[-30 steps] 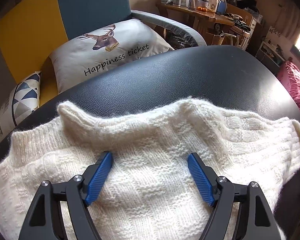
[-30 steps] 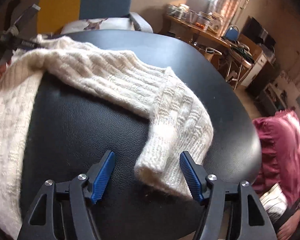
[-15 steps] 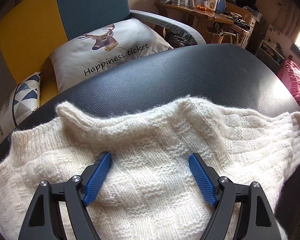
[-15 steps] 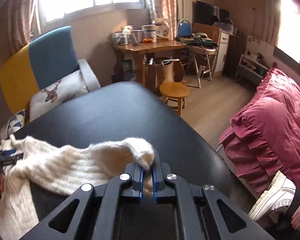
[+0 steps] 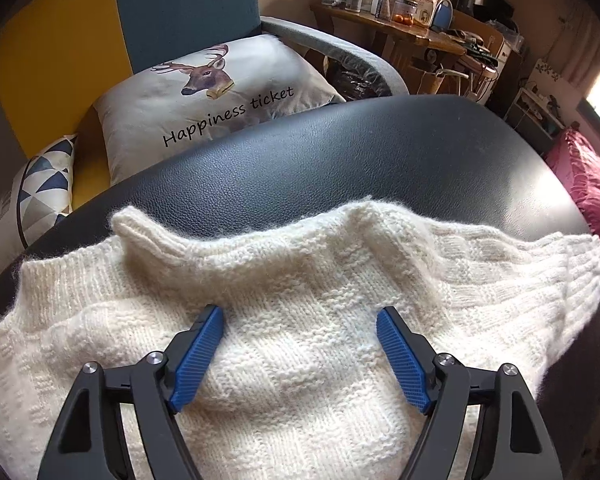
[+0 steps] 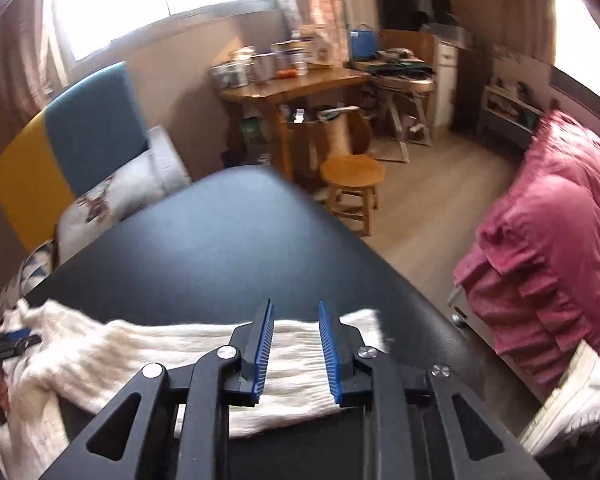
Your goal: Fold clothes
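A cream knitted sweater (image 5: 300, 360) lies spread on the black leather table (image 5: 340, 160). My left gripper (image 5: 299, 316) is open, its blue fingers (image 5: 202, 352) pressed onto the sweater's body just below the collar (image 5: 148, 236). In the right wrist view one sleeve (image 6: 172, 352) lies stretched flat toward the table's right edge, its cuff (image 6: 364, 324) at the end. Just above that sleeve near the cuff, my right gripper (image 6: 296, 312) is open a little and holds nothing. At the far left of that view the left gripper (image 6: 12, 344) shows small.
A yellow and teal sofa (image 5: 100, 32) with a deer pillow (image 5: 204, 92) stands behind the table. Further off are a cluttered wooden desk (image 6: 292, 80) and a round stool (image 6: 352, 172). Pink bedding (image 6: 548, 240) and a white shoe (image 6: 572, 392) lie to the right.
My right gripper shut on the sleeve's cuff, drew it out to the right, then opened. The sleeve now lies straight on the table. The left gripper stayed put.
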Tool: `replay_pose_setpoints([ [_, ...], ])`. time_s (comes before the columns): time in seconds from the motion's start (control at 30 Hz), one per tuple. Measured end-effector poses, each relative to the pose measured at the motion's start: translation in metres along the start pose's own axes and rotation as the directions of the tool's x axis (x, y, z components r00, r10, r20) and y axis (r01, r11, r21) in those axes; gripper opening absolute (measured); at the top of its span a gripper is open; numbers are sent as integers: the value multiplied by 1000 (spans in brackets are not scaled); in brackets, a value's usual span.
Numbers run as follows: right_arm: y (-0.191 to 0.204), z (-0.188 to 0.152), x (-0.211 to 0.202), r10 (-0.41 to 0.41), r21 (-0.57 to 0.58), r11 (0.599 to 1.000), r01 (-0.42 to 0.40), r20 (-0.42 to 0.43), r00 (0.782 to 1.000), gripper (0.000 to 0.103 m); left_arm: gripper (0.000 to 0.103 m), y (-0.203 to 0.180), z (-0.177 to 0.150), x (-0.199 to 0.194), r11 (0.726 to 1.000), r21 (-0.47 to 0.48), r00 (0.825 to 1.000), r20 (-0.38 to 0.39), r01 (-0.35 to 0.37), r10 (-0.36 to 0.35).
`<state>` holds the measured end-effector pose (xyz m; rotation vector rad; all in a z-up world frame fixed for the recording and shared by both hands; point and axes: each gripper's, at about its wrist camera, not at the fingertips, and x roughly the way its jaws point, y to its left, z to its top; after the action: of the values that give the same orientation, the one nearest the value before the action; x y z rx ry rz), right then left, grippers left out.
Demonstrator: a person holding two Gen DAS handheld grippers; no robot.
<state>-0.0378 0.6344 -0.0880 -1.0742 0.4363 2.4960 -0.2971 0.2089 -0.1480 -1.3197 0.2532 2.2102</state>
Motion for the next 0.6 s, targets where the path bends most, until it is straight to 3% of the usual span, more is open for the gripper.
replay_pose_setpoints([
  [0.1,56,-9,13,54,-196,978,-68,-73,996,24,66,-1,5,-16,999,5,998,46,32,-32],
  [0.23,97,-33,52,5,-349,934,-76,-200,980,24,61,-12,17,-27,996,68,995,74,58,-63],
  [0.4,86,-49,77,-61,-339,940,-39,-277,959,24,60,-38,40,-6,978,208,1000,22,8,-13],
  [0.47,79,-50,78,-69,-333,942,-28,-277,958,25,60,-47,47,13,970,244,999,-32,-16,24],
  [0.5,74,-49,79,-86,-331,944,-11,-277,957,26,61,-51,50,26,963,264,995,-55,-60,77],
  [0.53,69,-48,80,-113,-329,944,16,-276,955,26,62,-51,52,38,956,270,988,-70,-112,135],
  [0.6,58,-44,83,-169,-327,942,75,-271,948,32,65,-45,58,44,972,194,989,-50,-128,141],
])
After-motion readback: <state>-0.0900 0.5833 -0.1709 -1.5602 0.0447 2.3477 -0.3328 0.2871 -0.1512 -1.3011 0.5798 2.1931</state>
